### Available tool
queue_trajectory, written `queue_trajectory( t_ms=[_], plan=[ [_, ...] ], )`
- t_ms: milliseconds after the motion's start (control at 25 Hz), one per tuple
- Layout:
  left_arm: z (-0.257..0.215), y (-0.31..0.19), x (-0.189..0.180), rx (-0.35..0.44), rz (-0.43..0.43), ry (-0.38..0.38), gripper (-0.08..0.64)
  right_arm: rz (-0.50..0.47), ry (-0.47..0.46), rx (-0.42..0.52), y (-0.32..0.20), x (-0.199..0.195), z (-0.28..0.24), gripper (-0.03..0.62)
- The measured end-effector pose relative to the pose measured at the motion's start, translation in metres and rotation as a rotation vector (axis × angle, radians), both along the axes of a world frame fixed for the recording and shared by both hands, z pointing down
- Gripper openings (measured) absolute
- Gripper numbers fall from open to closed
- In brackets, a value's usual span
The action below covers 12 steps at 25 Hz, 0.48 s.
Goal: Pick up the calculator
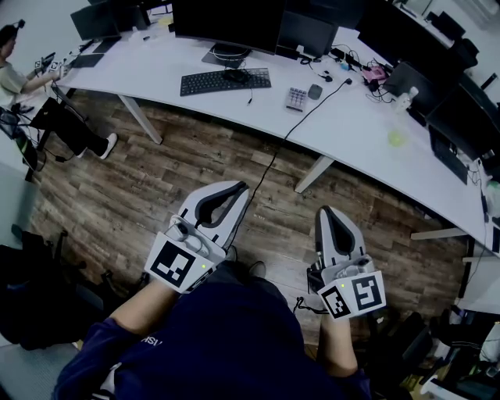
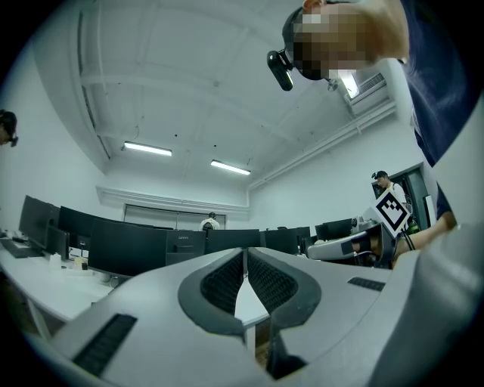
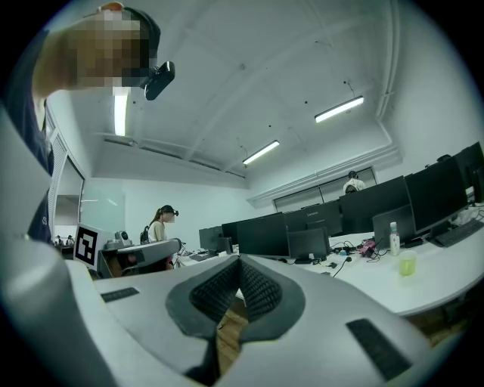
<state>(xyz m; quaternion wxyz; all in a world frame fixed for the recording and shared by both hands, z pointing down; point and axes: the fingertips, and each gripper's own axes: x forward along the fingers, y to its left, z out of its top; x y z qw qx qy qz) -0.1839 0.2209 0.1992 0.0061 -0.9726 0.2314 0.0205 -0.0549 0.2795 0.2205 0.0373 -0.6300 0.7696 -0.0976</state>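
The calculator [image 1: 296, 98], small and grey with rows of keys, lies on the long white desk [image 1: 351, 125], right of a black keyboard [image 1: 225, 80]. Both grippers are held level at waist height over the wood floor, well short of the desk. The left gripper [image 1: 242, 187] is shut and empty, its pads meeting at the tip [image 2: 245, 252]. The right gripper [image 1: 324, 212] is also shut on nothing, with its pads touching [image 3: 240, 259]. Neither gripper view shows the calculator.
Monitors [image 1: 226, 22] line the desk's far side. A dark mouse [image 1: 315, 91] sits beside the calculator, and a black cable [image 1: 269, 164] drops from the desk to the floor. Slanted desk legs [image 1: 314, 173] stand ahead. A person [image 1: 16, 74] sits far left. A bottle [image 3: 394, 238] and green cup [image 3: 407, 263] stand on the right.
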Motion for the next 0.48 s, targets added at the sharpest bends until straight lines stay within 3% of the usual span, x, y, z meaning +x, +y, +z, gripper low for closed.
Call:
queue_trajectory(
  t_ms=[240, 280, 480],
  plan=[
    [-0.0003, -0.0003, 0.0002, 0.001, -0.001, 0.001, 0.042, 0.001, -0.001, 0.000, 0.0004, 0.0009, -0.0002, 0.002],
    [-0.0005, -0.0010, 0.0004, 0.001, -0.002, 0.001, 0.087, 0.001, -0.001, 0.000, -0.0001, 0.0012, -0.0004, 0.002],
    [-0.0012, -0.0041, 0.0012, 0.002, -0.008, 0.002, 0.107, 0.001, -0.003, -0.001, -0.0017, 0.0020, -0.0001, 0.002]
  ],
)
